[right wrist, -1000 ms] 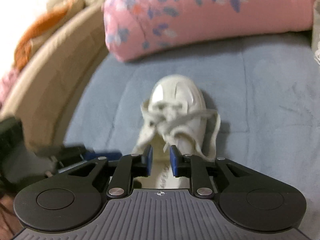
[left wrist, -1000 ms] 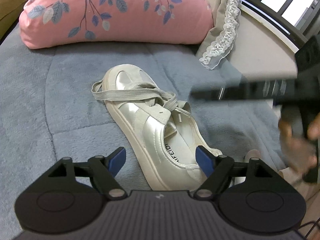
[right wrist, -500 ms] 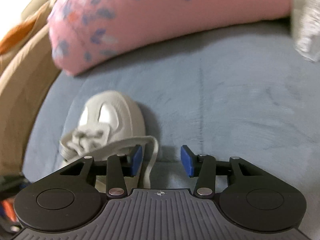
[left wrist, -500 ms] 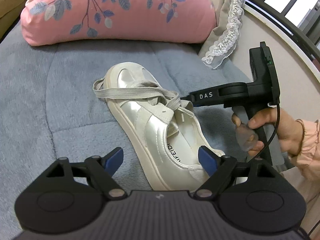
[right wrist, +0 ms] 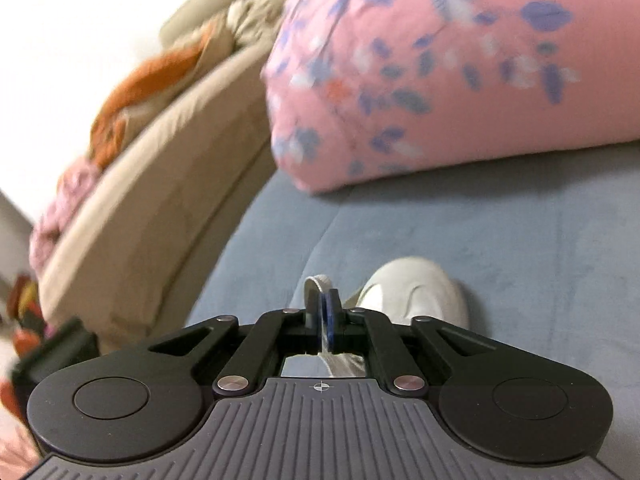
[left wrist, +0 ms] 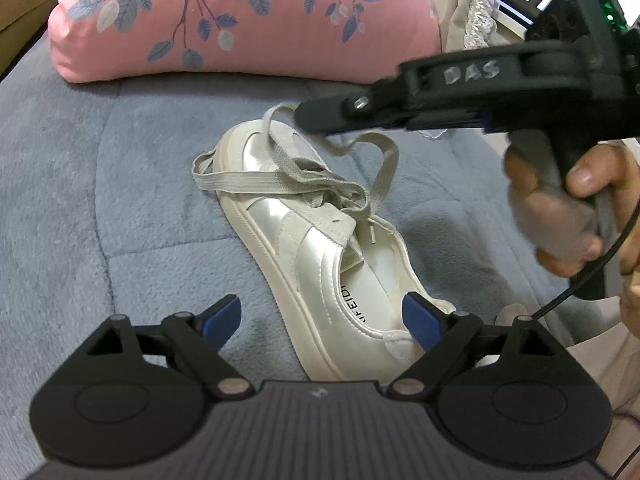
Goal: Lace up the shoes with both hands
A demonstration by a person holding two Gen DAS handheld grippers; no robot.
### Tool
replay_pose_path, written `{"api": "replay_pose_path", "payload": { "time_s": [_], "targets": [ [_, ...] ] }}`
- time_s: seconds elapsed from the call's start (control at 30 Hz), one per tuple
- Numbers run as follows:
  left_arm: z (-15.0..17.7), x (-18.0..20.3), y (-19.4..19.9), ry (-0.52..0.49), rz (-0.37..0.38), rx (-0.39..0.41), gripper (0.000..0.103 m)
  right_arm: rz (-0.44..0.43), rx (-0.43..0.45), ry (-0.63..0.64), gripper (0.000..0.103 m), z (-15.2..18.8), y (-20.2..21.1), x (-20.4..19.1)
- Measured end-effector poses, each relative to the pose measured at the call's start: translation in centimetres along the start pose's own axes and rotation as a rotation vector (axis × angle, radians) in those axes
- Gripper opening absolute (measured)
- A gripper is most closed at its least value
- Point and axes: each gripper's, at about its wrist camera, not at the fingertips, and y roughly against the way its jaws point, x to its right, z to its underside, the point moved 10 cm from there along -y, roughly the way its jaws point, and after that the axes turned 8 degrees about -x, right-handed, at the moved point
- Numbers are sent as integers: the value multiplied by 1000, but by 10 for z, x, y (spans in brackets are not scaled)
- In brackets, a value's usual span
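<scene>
A pearly white low-top sneaker (left wrist: 320,248) lay at the centre of the left wrist frame on a grey-blue plush blanket (left wrist: 100,200), toe toward a pink floral pillow (left wrist: 240,16) at the top. Nothing sat in its open collar. The left gripper (left wrist: 322,316) hung spread wide over the heel, empty. The right gripper (right wrist: 326,314) was clenched on the flat grey shoelace (left wrist: 384,168), lifting a loop above the toe, a hand (left wrist: 560,216) at right squeezing its handle.
</scene>
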Motion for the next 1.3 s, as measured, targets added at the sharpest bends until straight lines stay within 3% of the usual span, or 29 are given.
{"api": "replay_pose_path", "payload": {
  "time_s": [0.03, 0.07, 0.13, 0.2, 0.33, 0.4, 0.47, 0.5, 0.7, 0.8, 0.87, 1.0, 1.3],
  "targets": [
    [0, 0, 0, 2, 0, 0, 89, 12, -15, 17, 12, 0, -3, -1],
    [0, 0, 0, 1, 0, -1, 89, 27, -16, 31, 23, 0, -1, -2],
    [0, 1, 0, -7, -4, 0, 89, 58, 36, 54, 36, -2, 20, -5],
    [-1, 2, 1, -13, -9, 0, 89, 89, 89, 70, 39, -3, 44, -5],
    [-1, 1, 1, -6, -12, -1, 89, 30, 56, 0, 54, 15, 74, 2],
    [-1, 1, 1, -6, -17, -2, 90, 41, 24, -78, 52, 33, 74, 12],
    [-1, 1, 1, -10, -22, 0, 90, 105, -7, -124, 14, 53, 65, 16],
    [-1, 1, 1, -9, -24, 1, 90, 116, -21, -146, 11, 62, 59, 17],
    [-2, 0, 0, 1, -17, -2, 90, 129, -16, -298, 13, 83, 26, 20],
    [-2, 0, 1, -2, -21, -2, 90, 178, -6, -349, 15, 83, 17, 26],
    [-2, 0, 1, -3, -21, -1, 91, 204, 20, -357, 26, 81, 18, 29],
    [-6, -8, 2, -19, -7, -12, 91, 231, 45, -363, 29, 80, 18, 31],
    [-6, -11, 1, -17, 3, -14, 91, 327, 130, -409, 11, 81, 14, 40]
  ]
}}
